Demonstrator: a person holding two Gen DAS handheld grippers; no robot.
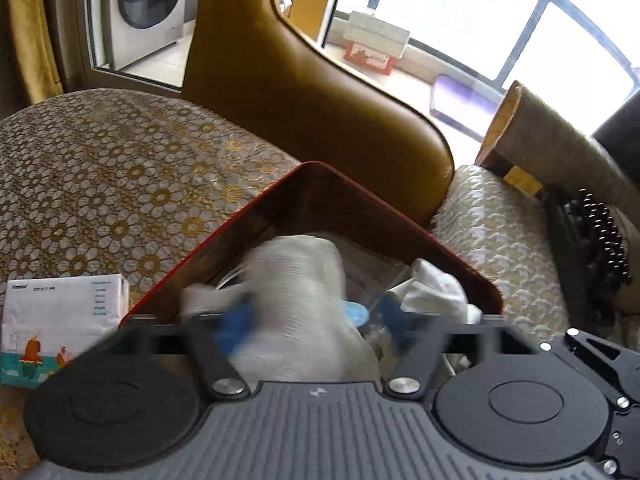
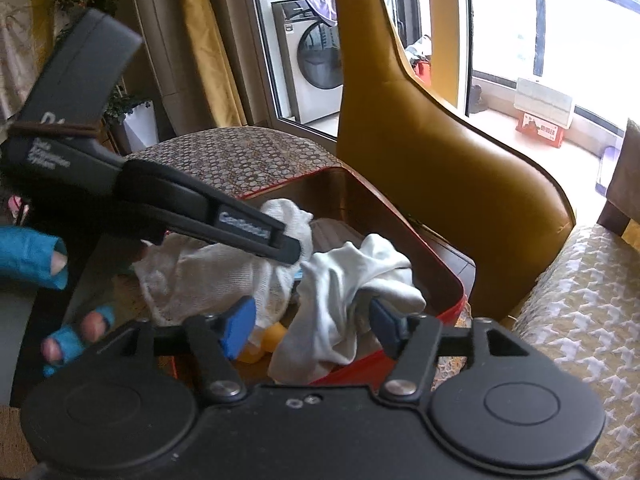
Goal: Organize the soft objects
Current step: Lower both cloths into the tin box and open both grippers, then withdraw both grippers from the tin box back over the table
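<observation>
A red box (image 1: 360,192) with a brown inside stands on the patterned table and holds soft white things. My left gripper (image 1: 314,324) hangs over it, its blue pads wide apart, with a white knitted cloth (image 1: 296,280) lying loose between them. A smooth white sock (image 1: 436,292) lies to the cloth's right. In the right wrist view my right gripper (image 2: 312,330) is open at the box's (image 2: 440,256) near rim. The white sock (image 2: 352,280) is draped between its pads without being pinched. The left gripper (image 2: 288,249) reaches in from the left above the knitted cloth (image 2: 200,276).
A tissue pack (image 1: 64,320) lies on the table's lace cloth (image 1: 100,168) left of the box. A mustard chair back (image 1: 300,100) rises behind it. A houndstooth cushion (image 1: 500,240) and black beads (image 1: 600,240) sit to the right. A hand with blue-taped fingers (image 2: 32,256) holds the left gripper.
</observation>
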